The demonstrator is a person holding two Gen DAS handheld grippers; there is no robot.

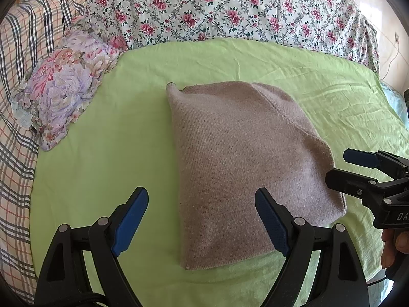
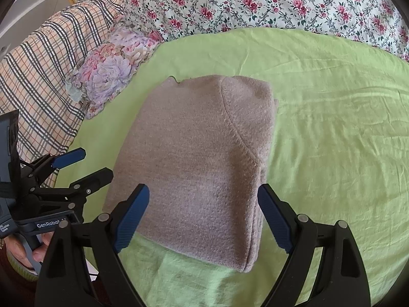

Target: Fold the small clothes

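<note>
A folded beige knit garment [image 1: 242, 163] lies flat on the green sheet [image 1: 102, 179], a rough rectangle with a seam running across it. It also shows in the right wrist view [image 2: 199, 161]. My left gripper [image 1: 202, 199] is open and empty, hovering over the garment's near left edge. My right gripper [image 2: 203, 197] is open and empty, above the garment's near edge. The right gripper shows in the left wrist view [image 1: 340, 168] at the garment's right side. The left gripper shows in the right wrist view [image 2: 94, 163] at the garment's left side.
A floral pillow [image 1: 64, 87] lies at the left of the green sheet [image 2: 332, 128]. A plaid blanket [image 1: 18, 102] covers the far left. A rose-print duvet [image 1: 230, 7] is heaped along the back. A cable hangs at the wall at far right.
</note>
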